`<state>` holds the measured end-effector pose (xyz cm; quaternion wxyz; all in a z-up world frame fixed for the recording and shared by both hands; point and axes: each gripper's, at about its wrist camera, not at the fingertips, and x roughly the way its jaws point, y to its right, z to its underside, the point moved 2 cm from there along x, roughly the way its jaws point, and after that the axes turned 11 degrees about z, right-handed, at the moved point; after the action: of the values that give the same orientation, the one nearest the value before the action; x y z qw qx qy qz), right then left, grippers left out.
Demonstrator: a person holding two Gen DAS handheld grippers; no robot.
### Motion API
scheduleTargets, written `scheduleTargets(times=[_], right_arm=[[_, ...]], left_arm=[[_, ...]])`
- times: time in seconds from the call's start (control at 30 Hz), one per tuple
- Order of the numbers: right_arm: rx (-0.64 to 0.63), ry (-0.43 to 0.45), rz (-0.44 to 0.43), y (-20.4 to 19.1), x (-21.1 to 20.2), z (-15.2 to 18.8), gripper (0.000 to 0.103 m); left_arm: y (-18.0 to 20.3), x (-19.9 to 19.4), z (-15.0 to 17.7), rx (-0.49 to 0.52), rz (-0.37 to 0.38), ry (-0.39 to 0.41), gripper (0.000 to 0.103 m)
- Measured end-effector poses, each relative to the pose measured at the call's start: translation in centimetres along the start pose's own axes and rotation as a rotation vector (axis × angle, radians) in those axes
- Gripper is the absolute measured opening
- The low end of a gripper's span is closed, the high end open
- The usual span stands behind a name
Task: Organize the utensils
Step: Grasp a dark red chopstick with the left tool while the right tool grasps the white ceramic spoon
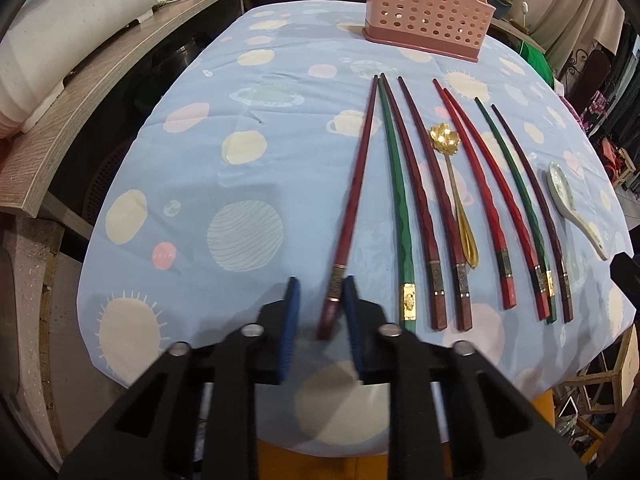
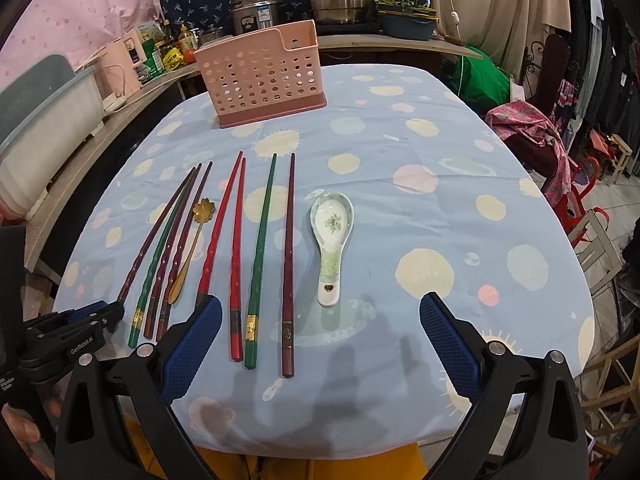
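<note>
Several red, green and dark chopsticks lie side by side on the blue tablecloth [image 1: 240,184], with a gold flower spoon [image 1: 450,152] among them and a white ceramic spoon [image 2: 331,236] to their right. My left gripper [image 1: 322,300] is open, its blue pads on either side of the handle end of the leftmost dark red chopstick [image 1: 352,208], which looks slightly blurred. My right gripper [image 2: 320,344] is wide open and empty, low over the near table edge, with the ceramic spoon and the rightmost chopsticks ahead of it. The left gripper also shows in the right wrist view [image 2: 100,312].
A pink perforated utensil holder [image 1: 424,8] [image 2: 264,76] stands at the far side of the table. A wooden counter [image 1: 100,92] with pots and bottles curves round the left and back. Chairs and cloth stand off the right edge.
</note>
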<state>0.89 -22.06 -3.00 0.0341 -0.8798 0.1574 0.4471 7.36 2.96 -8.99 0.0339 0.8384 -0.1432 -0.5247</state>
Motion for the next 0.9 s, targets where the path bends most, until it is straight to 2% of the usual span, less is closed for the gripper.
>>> scheduleTargets(times=[0.13,0.2,0.27,0.5,0.67,0.8,0.9], right_arm=[[0.013,-0.019,-0.025,0.5,1.3,-0.8,0.072],[0.027,-0.037,-0.047,0.7,2.2,-1.3,0.058],[0.041,-0.051,-0.063,1.0,2.8,-1.6,0.048],[0.113,-0.106,-0.135,2.0,5.0,-2.5,0.024],[0.106,-0.139,-0.15,1.7,6.0,-1.9,0.015],[0.098,-0.16,-0.161,1.4,6.5,-1.0,0.013],[0.078,-0.135,-0.146,1.2,6.3,-0.6,0.012]], left_arm=[[-0.3,0.3,-0.7,-0.011,0.009,-0.003,0.009],[-0.2,0.5,-1.0,-0.008,0.002,-0.002,0.008],[-0.2,0.7,-1.3,-0.006,-0.002,-0.003,0.008],[-0.3,1.1,-2.0,-0.009,-0.005,-0.006,0.009],[-0.2,1.2,-2.1,-0.007,-0.013,-0.007,0.009],[-0.2,1.3,-2.2,-0.007,-0.017,-0.009,0.009],[-0.1,1.3,-2.1,-0.006,-0.019,-0.007,0.009]])
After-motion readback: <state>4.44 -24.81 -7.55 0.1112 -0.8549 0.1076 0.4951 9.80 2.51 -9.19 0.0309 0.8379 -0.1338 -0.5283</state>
